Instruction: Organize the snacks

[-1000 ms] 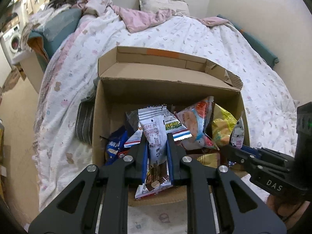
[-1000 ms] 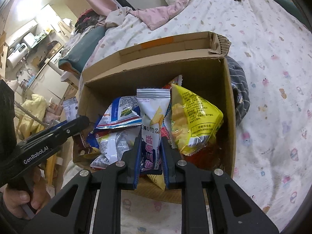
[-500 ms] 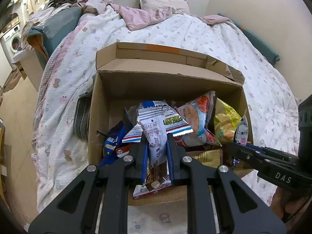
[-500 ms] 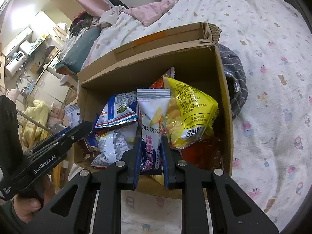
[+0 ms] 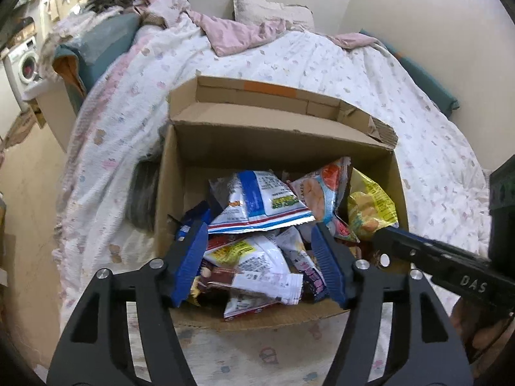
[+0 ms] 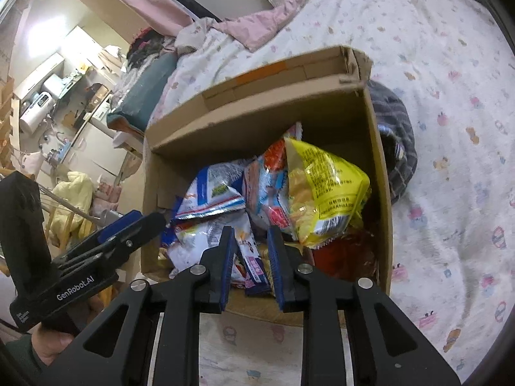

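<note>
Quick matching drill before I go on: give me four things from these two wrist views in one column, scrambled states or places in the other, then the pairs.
1. left gripper
2. yellow bag
3. cardboard box
4. plaid cloth

a. standing on the bedspread, flaps open
b. beside the box, outside its wall
c. jaws wide open, holding nothing
d. inside the box, against its wall

Pairs: 1-c, 2-d, 3-a, 4-b

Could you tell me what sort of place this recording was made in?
Most likely a lived-in bedroom: a bed with a patterned white quilt, a pillow against the wall, and a washing machine just beyond.
</note>
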Demonstrator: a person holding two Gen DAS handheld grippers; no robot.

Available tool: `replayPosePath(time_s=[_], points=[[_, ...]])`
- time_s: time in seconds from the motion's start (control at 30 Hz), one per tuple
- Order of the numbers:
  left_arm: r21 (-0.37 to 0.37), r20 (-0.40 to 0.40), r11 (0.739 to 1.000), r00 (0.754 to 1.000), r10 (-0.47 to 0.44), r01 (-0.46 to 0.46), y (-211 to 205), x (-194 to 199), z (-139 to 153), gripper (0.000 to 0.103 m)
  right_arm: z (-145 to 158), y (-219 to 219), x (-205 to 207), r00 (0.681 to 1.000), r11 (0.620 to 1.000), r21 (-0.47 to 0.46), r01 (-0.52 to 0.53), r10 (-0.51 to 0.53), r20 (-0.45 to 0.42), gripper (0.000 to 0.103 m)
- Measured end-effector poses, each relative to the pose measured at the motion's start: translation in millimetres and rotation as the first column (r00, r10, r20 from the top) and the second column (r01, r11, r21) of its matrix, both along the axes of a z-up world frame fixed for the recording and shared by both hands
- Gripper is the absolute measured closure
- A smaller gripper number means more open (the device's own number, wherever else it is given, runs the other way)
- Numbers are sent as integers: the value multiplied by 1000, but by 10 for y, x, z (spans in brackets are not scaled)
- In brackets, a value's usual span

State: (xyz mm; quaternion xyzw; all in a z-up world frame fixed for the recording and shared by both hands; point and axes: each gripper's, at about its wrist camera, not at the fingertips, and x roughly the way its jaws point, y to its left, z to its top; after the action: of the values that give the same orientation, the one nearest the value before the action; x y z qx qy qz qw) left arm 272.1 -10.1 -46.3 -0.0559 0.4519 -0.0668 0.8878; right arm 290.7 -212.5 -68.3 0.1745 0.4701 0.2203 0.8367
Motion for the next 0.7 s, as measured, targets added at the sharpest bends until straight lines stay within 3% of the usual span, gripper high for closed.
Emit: replayPosePath(time_s=[0.2, 0.23, 0.33, 0.4, 0.43, 0.5, 0.57, 0.7], points=[[68, 82, 997, 996, 25, -30, 40, -250, 179, 40, 210, 1, -199, 997, 999, -25, 25, -23, 78, 77], [78, 103, 996, 994, 32, -40, 62, -309, 225, 40, 251, -7, -248, 995, 999, -31, 35, -32, 94, 73], [80, 160, 993, 985, 69, -83, 175, -515, 380, 40, 407, -60, -463, 986, 997, -39, 59, -52, 157, 25], [82, 171, 990, 981, 96, -111, 246, -627, 434, 30, 525, -101, -609, 976, 996, -49, 73, -62, 207, 23], [84, 169, 989, 980, 103, -119, 268, -667, 446, 16, 564, -108, -662, 973, 995, -62, 78, -63, 222, 22], [76, 178, 988, 976, 123, -138, 337, -799, 481, 13, 627, -129, -798, 965, 992, -86, 90, -66, 253, 20], [66, 194, 987, 972, 130, -145, 394, -944, 523, 13, 652, -161, -973, 958, 988, -104, 118, -86, 273, 10], [63, 211, 986, 967, 140, -156, 467, -1231, 551, 3, 687, -118, -1214, 946, 978, -156, 135, -80, 314, 9]])
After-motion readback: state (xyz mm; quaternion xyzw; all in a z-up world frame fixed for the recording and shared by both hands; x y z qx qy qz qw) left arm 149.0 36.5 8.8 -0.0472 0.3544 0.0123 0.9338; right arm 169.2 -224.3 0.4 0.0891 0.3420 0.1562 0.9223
